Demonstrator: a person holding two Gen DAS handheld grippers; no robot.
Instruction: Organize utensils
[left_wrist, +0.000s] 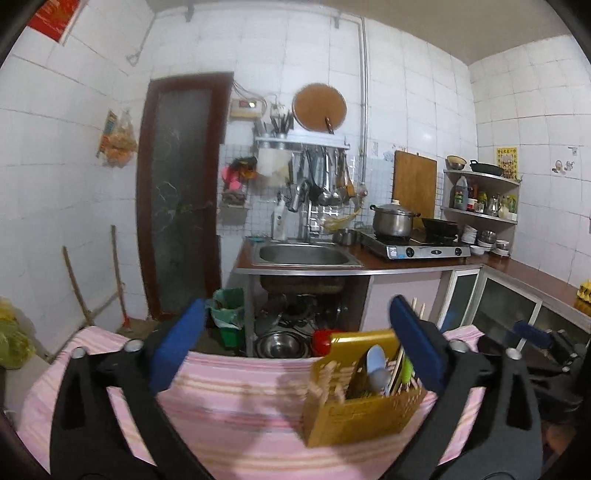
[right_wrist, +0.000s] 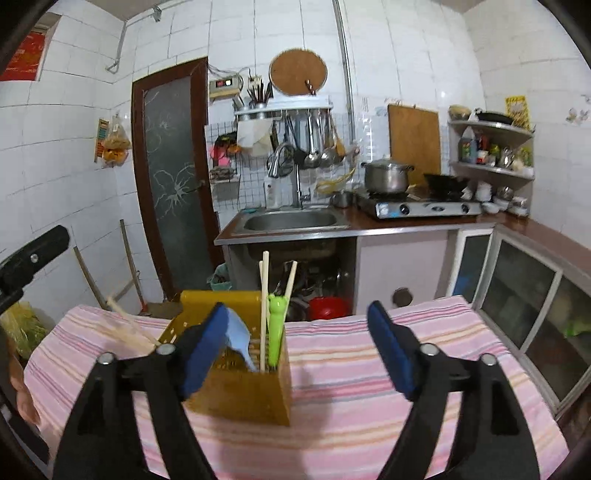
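A yellow utensil holder stands on a pink striped cloth. It holds a light blue spoon, a green-handled utensil and wooden chopsticks. My left gripper is open and empty, with its right finger beside the holder. In the right wrist view the holder stands just behind my left finger, with the blue spoon, green utensil and chopsticks in it. My right gripper is open and empty above the cloth.
A counter with a steel sink, a stove with a pot and corner shelves stands behind. Bowls and a red pot sit under the sink. Glass cabinets run along the right. A dark door is at left.
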